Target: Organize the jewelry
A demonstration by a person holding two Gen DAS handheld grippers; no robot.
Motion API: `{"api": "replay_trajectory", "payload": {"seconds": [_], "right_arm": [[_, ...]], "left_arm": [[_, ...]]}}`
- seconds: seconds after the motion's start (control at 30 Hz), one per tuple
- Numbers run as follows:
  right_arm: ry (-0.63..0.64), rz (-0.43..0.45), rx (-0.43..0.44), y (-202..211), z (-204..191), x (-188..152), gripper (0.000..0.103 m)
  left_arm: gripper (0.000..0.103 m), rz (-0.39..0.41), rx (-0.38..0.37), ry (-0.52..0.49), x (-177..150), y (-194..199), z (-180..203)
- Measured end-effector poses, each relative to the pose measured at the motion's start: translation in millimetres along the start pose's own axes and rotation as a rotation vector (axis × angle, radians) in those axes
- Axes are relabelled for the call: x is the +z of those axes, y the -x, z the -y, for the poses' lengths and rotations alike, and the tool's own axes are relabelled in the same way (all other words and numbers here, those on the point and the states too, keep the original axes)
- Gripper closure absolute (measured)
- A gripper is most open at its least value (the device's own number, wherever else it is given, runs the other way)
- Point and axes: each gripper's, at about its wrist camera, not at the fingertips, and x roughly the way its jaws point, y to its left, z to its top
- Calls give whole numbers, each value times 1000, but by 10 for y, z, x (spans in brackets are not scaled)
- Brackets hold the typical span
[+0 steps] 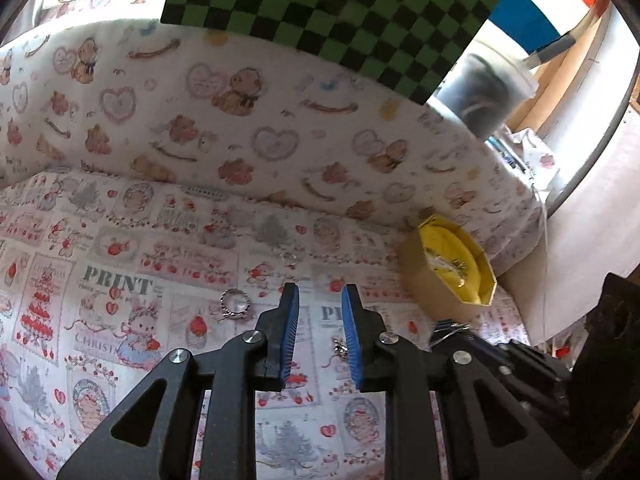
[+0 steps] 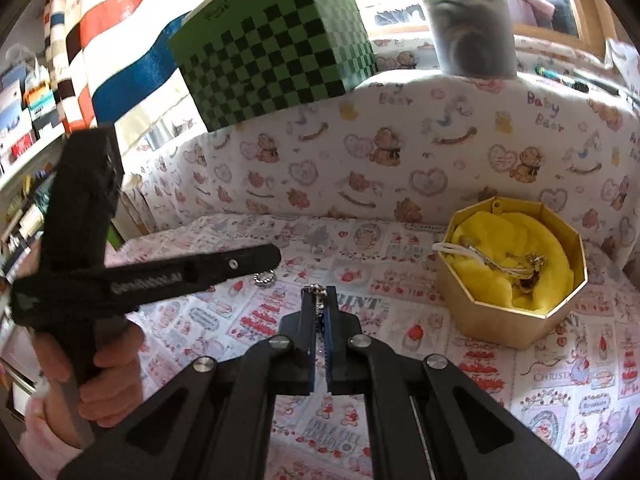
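My left gripper (image 1: 320, 290) is open and empty above the printed cloth. A silver ring (image 1: 235, 303) lies just left of its left finger, a small clear ring (image 1: 289, 258) lies ahead, and a small silver piece (image 1: 339, 349) lies by the right finger. The gold octagonal box (image 1: 448, 280) with yellow lining stands to the right. My right gripper (image 2: 319, 292) is shut on a silver beaded chain (image 2: 318, 294) that sticks out past the fingertips. The box (image 2: 516, 312) stands to its right and holds several jewelry pieces (image 2: 520, 268). A ring (image 2: 264, 278) lies left of the tips.
A padded wall with a bear print (image 2: 400, 152) runs behind the cloth. A green checkered box (image 2: 276, 60) and a dark jar (image 2: 472, 24) stand on top of it. The left gripper's body and the hand holding it (image 2: 100, 272) cross the left of the right wrist view.
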Motion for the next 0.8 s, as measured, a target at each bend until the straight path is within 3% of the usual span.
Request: {"api": "replay_trajectory", "payload": {"seconds": [0.13,0.23,0.3,0.4,0.53,0.63,0.8], "right_arm": [[-7,24,-48,60,42,26,100],[-37,26,-72,70,114,52,100],[-48,31,-108,78,172,72,100],[-74,24,-130,83,259,93,100],[-96,17,-159,90,335,111,100],[-114,13,-164,90,385,120,100],[-132,16,-174,96,435,125,100]], "left_arm": [[77,-10,31,-41,-45,-4,74],[72,-63,19,-84,-99,-67,184],[72,-136,79,-148,-160,-184,305],[72,-163,154,-207,-239,-260,425],[72,-187,176,-226,-277,-293,449],[89,-259,175,-243,-324,-408,456],[89,-204,192,-240,-327,-400,470]]}}
